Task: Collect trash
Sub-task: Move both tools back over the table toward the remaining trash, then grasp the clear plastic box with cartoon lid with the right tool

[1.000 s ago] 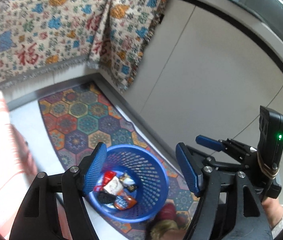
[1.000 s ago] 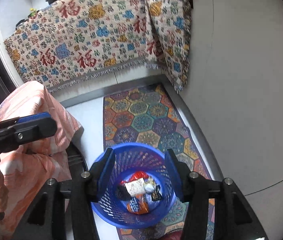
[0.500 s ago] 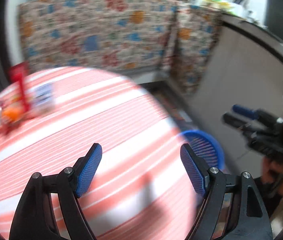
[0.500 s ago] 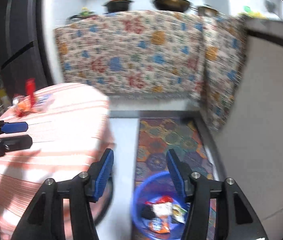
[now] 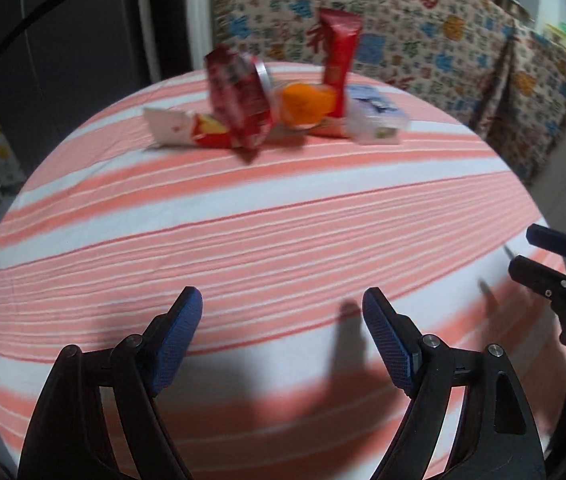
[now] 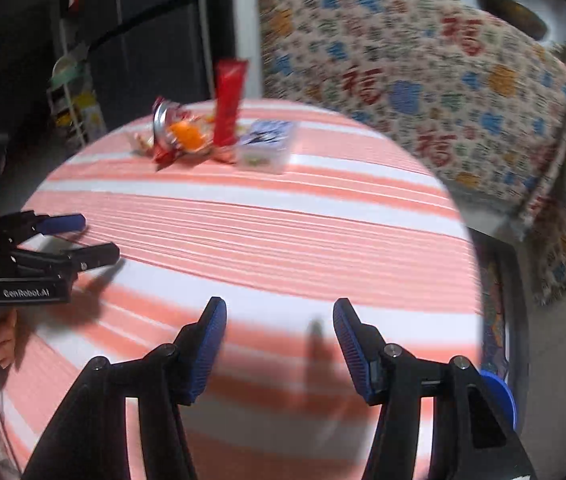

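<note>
Left gripper (image 5: pixel 283 312), blue pads spread wide, nothing between them, over near edge of round table in pink-and-white striped cloth (image 5: pixel 267 240). Right gripper (image 6: pixel 279 320) alongside, jaws apart and empty. Trash heap at far side: crumpled red wrapper (image 5: pixel 239 104), upright red packet (image 5: pixel 339 46), orange piece (image 5: pixel 307 106), clear plastic box (image 5: pixel 375 120). Blue basket (image 6: pixel 503 396) on floor, near right.

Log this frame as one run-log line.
phase: reaching for trash | left gripper: open, empty | right gripper: open, empty | target: pile of red and orange snack wrappers, far side of striped round table
</note>
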`<act>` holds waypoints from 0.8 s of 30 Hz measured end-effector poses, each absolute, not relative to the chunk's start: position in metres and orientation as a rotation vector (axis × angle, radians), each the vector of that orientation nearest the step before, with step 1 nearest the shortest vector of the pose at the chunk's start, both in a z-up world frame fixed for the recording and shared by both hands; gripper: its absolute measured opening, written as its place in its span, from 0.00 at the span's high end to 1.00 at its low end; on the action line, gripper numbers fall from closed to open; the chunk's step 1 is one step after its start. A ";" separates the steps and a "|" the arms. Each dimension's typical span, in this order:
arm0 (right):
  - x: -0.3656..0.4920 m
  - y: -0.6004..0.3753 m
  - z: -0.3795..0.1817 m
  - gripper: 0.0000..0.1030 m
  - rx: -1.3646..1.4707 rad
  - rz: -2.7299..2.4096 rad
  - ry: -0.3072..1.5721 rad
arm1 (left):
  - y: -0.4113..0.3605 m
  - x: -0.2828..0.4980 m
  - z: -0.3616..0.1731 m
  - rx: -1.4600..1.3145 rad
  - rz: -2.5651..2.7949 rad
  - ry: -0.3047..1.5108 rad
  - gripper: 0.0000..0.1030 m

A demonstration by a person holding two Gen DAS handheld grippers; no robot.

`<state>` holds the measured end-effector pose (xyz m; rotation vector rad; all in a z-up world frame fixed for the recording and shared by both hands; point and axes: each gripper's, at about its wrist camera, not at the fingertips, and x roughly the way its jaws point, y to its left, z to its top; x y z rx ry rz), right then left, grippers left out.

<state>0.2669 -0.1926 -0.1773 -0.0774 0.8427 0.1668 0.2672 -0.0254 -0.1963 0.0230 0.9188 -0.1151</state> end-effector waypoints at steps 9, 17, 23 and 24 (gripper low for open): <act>0.325 -0.161 -0.201 0.43 -0.088 0.155 0.896 | -0.007 0.286 -0.205 0.065 -0.079 0.934 0.00; 0.377 -0.151 -0.203 0.37 -0.060 0.131 0.882 | 0.023 0.310 -0.203 0.030 -0.033 0.936 0.00; 0.418 -0.144 -0.203 0.27 -0.047 0.099 0.884 | 0.027 0.317 -0.203 0.022 -0.023 0.934 0.00; 0.423 -0.143 -0.203 0.27 -0.046 0.091 0.884 | 0.026 0.315 -0.203 0.022 -0.023 0.933 0.00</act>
